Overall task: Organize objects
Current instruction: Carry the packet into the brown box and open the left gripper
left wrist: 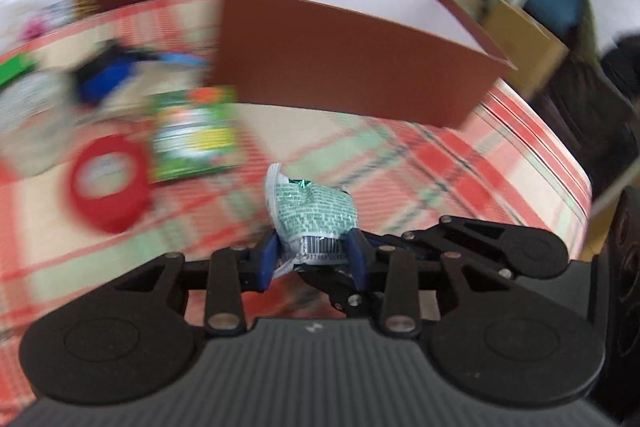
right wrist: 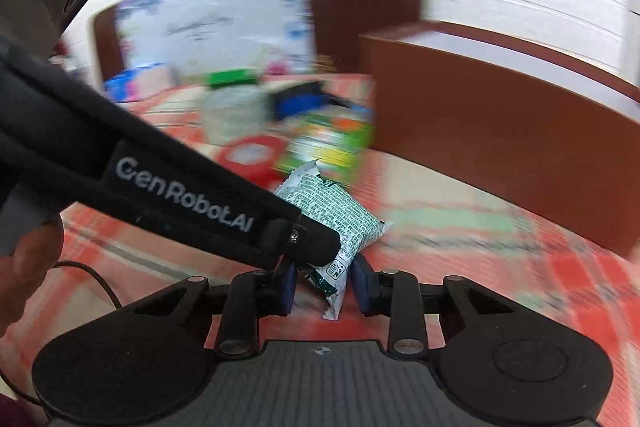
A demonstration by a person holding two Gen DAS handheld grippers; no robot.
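A small green-and-white printed snack packet [left wrist: 312, 211] is held just above the red plaid tablecloth [left wrist: 420, 163]. My left gripper [left wrist: 314, 247] is shut on its barcode end, blue pads pressing both sides. In the right wrist view the same packet [right wrist: 340, 211] lies between the pads of my right gripper [right wrist: 324, 279], which touch its crumpled tail. The left gripper [right wrist: 320, 247] reaches in from the upper left and grips the packet's middle. Black linkage [left wrist: 500, 247] of the right gripper enters the left wrist view from the right.
A large brown open box [left wrist: 352, 75] stands just beyond the packet. A red tape roll [left wrist: 108, 183], a green food packet [left wrist: 192, 135], a green-lidded jar [left wrist: 28, 123] and a blue object [left wrist: 104, 75] lie at the left. A hand [right wrist: 28, 259] holds the left gripper.
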